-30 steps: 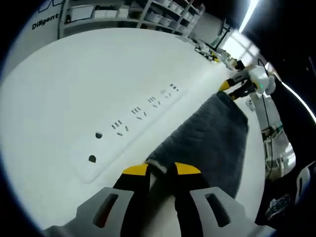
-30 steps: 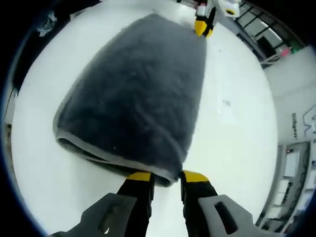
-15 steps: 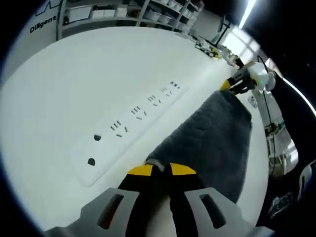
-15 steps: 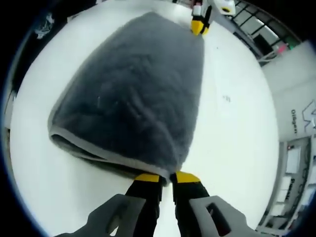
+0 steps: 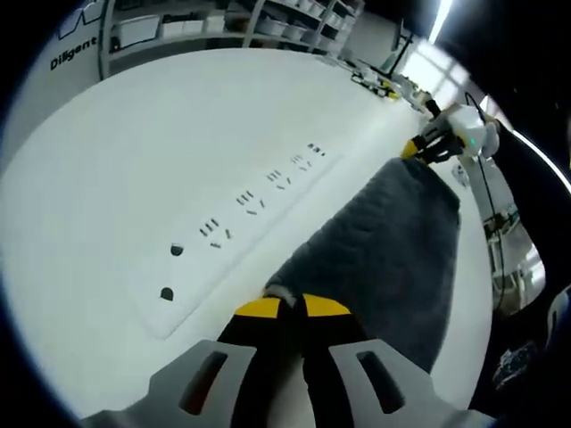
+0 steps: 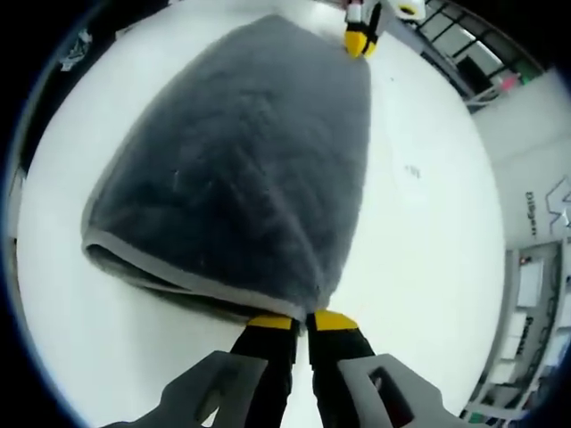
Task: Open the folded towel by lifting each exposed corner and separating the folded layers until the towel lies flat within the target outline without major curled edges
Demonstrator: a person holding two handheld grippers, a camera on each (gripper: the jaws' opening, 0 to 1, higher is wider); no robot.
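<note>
- While both grippers are pinching opposite corners of the grey towel (image 6: 241, 169), which is lying folded on the white desk (image 5: 134, 160), a thin bite is risking a slip: the left gripper (image 5: 282, 308) and right gripper (image 6: 298, 321) are each holding their jaws clamped on towel edge.
- Pulling unevenly is likely dragging both layers together instead of separating them.
- Layers under the jaws are staying hidden; no target outline is showing, and the power strip (image 5: 241, 223) is lying just beside the towel.
</note>
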